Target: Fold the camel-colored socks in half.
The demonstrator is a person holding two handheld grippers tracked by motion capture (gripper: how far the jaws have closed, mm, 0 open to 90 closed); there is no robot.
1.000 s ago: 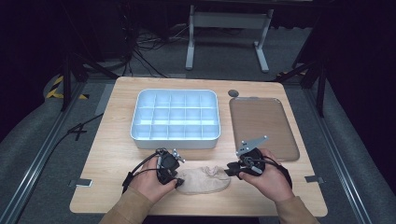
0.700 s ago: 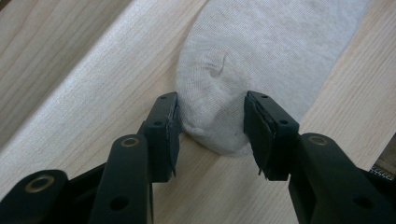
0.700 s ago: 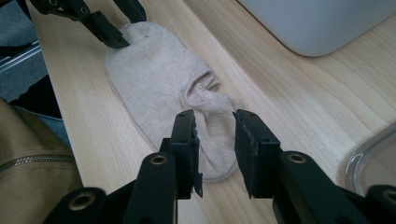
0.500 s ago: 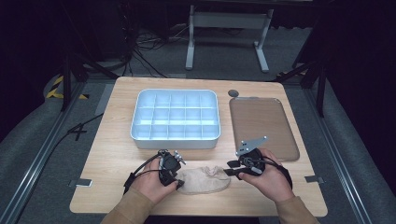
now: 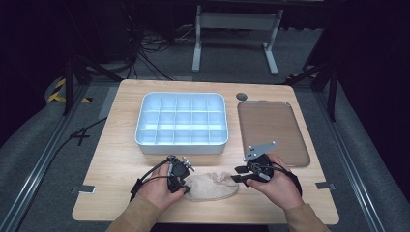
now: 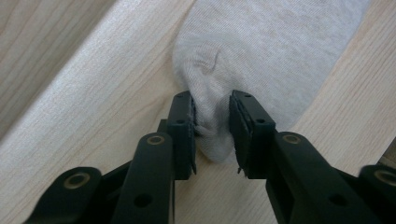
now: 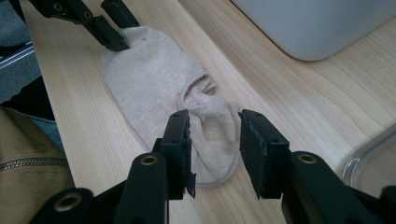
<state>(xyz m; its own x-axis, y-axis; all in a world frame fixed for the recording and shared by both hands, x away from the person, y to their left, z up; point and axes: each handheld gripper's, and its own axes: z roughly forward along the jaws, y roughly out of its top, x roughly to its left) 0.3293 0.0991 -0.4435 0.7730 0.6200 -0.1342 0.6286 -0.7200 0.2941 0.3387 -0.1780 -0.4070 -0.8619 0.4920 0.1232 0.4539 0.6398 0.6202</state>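
Left hand-held gripper (image 6: 211,133) closing on sock (image 6: 261,60) toe, right hand-held gripper (image 7: 214,149) open astride heel; thin pinch may slip.

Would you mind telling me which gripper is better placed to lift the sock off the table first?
Probably the left gripper: its jaws, which have just been closing, already bunch one end of the sock. The right gripper straddles the other end with gaps either side.
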